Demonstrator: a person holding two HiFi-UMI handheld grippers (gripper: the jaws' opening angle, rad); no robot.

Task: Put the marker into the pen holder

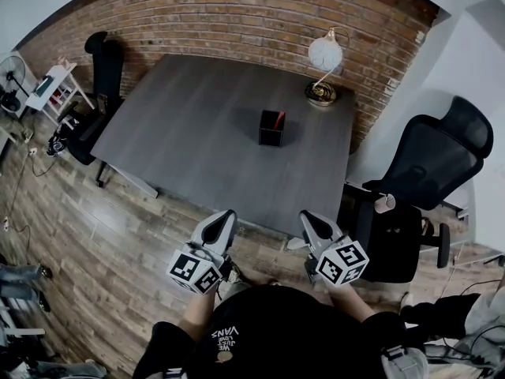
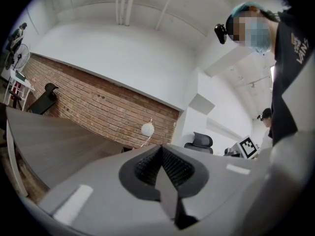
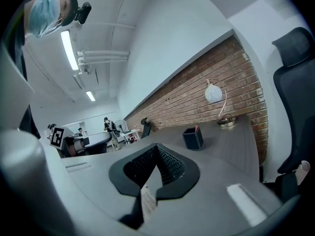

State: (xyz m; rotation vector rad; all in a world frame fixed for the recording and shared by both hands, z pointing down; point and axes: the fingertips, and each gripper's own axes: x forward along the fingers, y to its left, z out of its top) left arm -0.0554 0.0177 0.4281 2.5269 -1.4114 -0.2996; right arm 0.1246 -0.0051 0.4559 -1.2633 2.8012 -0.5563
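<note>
A black square pen holder (image 1: 271,127) stands on the grey table (image 1: 189,133), right of its middle. A red marker (image 1: 279,119) stands inside it, tip sticking out. In the right gripper view the pen holder (image 3: 193,138) and the marker (image 3: 196,129) show far ahead. My left gripper (image 1: 223,218) and right gripper (image 1: 309,218) are held side by side close to the body, short of the table's near edge. Both are shut with nothing between their jaws, as the left gripper (image 2: 160,150) and the right gripper (image 3: 156,147) show in their own views.
A white globe lamp (image 1: 323,58) stands at the table's far right corner by the brick wall. One black office chair (image 1: 438,160) is to the right, another (image 1: 104,61) at the far left. People stand far off in the room (image 3: 108,127).
</note>
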